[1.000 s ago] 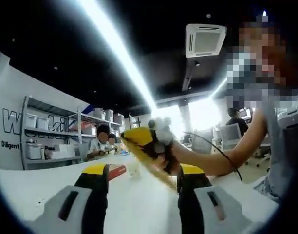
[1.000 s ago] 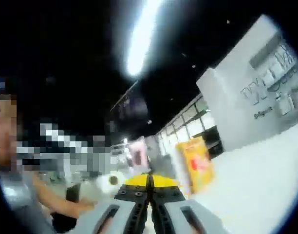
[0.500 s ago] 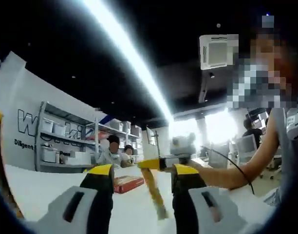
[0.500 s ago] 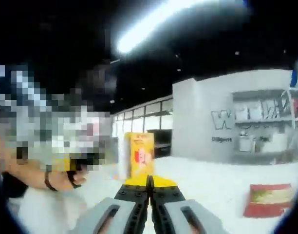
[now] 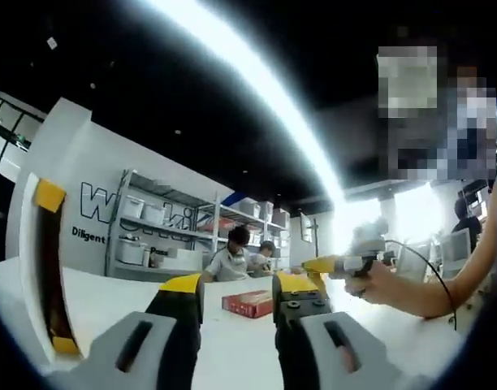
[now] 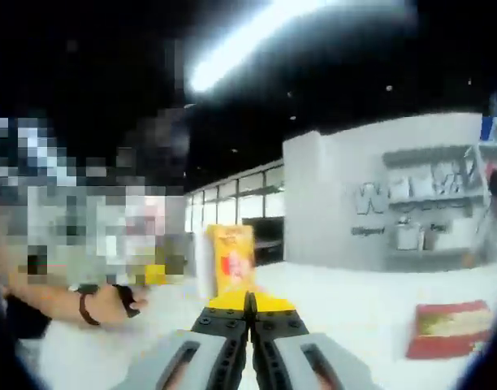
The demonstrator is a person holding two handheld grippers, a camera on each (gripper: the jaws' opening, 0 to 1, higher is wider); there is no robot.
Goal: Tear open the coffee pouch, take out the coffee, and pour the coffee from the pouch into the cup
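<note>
Left tongs apart and empty, right tongs pressed together over a white table.

The left gripper [image 5: 236,296] holds its yellow-tipped jaws apart with nothing between them; beyond them a flat red box [image 5: 248,303] lies on the white tabletop [image 5: 110,301]. The right gripper [image 6: 249,302] has its jaws closed flush together; whether anything is pinched there cannot be told. Just past its tips a tall yellow coffee pouch with red print [image 6: 232,258] stands upright on the table, the same red box [image 6: 445,327] off to the right.
</note>
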